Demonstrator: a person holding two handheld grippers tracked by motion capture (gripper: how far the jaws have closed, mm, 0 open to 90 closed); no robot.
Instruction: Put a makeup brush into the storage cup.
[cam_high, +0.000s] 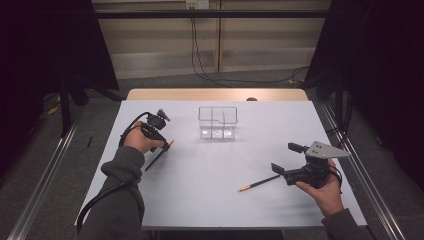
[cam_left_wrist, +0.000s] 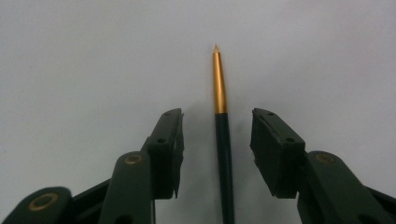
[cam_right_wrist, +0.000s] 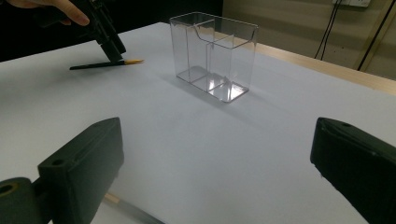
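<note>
Left tool (cam_left_wrist: 217, 140) sits low over the surface (cam_high: 210, 170) with its jaws apart, one on each side of a pen (cam_left_wrist: 223, 154); the pads do not touch it, a gap shows on both sides. In the left gripper view the pen's long axis runs straight ahead between the jaws, parallel to them, its gold tip pointing away from me and the dark barrel coming back under the tool. So the barrel lies along the jaws and across their closing line, which is what I want: I judge the closing would catch it square on the dark part, just behind the gold section.

From the high view this pen (cam_high: 159, 155) lies on the left part of the surface, slanted, tip toward the clear box (cam_high: 218, 121), which stands upright near the far middle and looks divided into compartments. The box is well apart from the pen, ahead and to the right of it.

Right tool (cam_high: 287, 157) is held above the right side of the surface, jaws wide apart with nothing between them. A second pen (cam_high: 259, 183) lies just beside it, toward the middle, its orange end pointing away from the tool. My left hand (cam_high: 142, 140) is plainly the one on the job; the right is nearer only to that second pen.

The first pen is slim and smooth, dark barrel with a tapered gold front. I expect it could roll or slip if gripped off-centre.
</note>
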